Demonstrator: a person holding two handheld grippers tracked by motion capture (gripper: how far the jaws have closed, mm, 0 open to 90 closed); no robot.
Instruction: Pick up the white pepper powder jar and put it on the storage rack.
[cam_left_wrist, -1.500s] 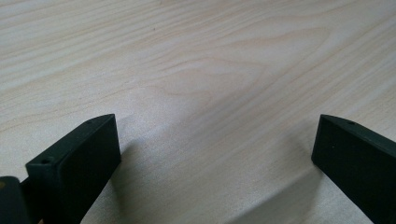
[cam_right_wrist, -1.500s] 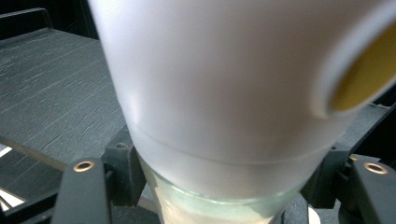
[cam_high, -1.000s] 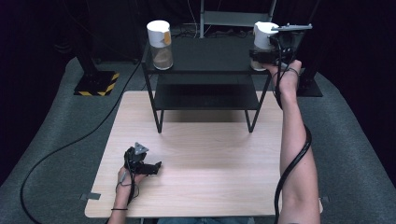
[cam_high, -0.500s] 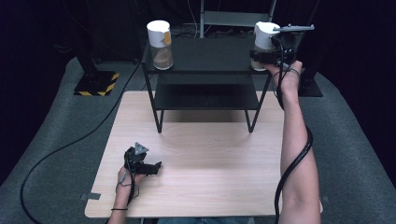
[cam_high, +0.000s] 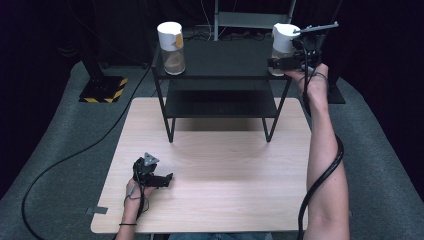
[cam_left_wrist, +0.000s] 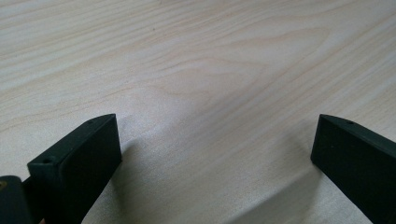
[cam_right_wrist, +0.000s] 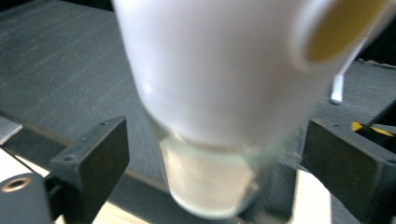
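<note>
Two glass jars with tall white lids stand on the top of a black shelf rack (cam_high: 220, 57). One jar (cam_high: 171, 47) is at its left end and the other (cam_high: 283, 40) at its right end. My right gripper (cam_high: 278, 63) is held up at the right jar, open. In the right gripper view the jar (cam_right_wrist: 219, 88) stands close between the wide-apart jaws of that gripper (cam_right_wrist: 217, 140), and I see no contact with either. My left gripper (cam_high: 168, 179) rests low on the wooden table (cam_high: 225, 170) at the front left, open (cam_left_wrist: 215, 126) over bare wood.
The rack has a lower shelf (cam_high: 220, 104) and stands on the table's far edge. A black cable (cam_high: 320, 175) trails along the right forearm. A stand base with yellow-black stripes (cam_high: 102, 90) sits on the grey floor at the left.
</note>
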